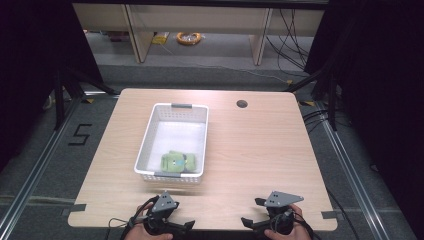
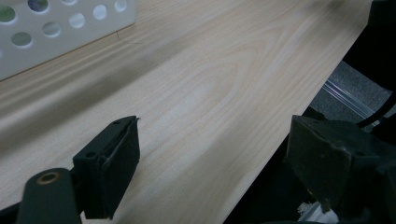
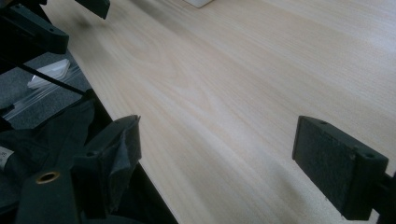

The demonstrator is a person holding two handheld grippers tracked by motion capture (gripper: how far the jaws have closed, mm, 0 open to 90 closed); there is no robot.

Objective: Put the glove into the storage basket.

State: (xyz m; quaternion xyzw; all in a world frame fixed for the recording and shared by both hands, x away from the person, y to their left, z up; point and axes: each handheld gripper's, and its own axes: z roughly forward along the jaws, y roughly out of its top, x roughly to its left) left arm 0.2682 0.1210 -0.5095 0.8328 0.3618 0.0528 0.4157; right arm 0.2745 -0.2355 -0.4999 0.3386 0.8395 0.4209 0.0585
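A white perforated basket (image 1: 150,135) stands on the wooden table (image 1: 260,150), left of centre. In its near end lies a green soft bundle (image 1: 178,162) with a small pale patch on top. My left gripper (image 1: 182,218) rests at the table's near edge, just in front of the basket. In the left gripper view it (image 2: 215,140) is open, with bare wood between the jaws and the basket's wall (image 2: 56,42) at the upper left. My right gripper (image 1: 252,211) sits at the near edge further right, and in the right gripper view it (image 3: 219,135) is open over bare wood.
A round cable hole (image 1: 242,104) sits in the table's far right area. Black curtains flank both sides. Cables and an orange coil (image 1: 189,37) lie on the floor beyond the table. The left gripper (image 3: 37,28) appears at the upper left of the right gripper view.
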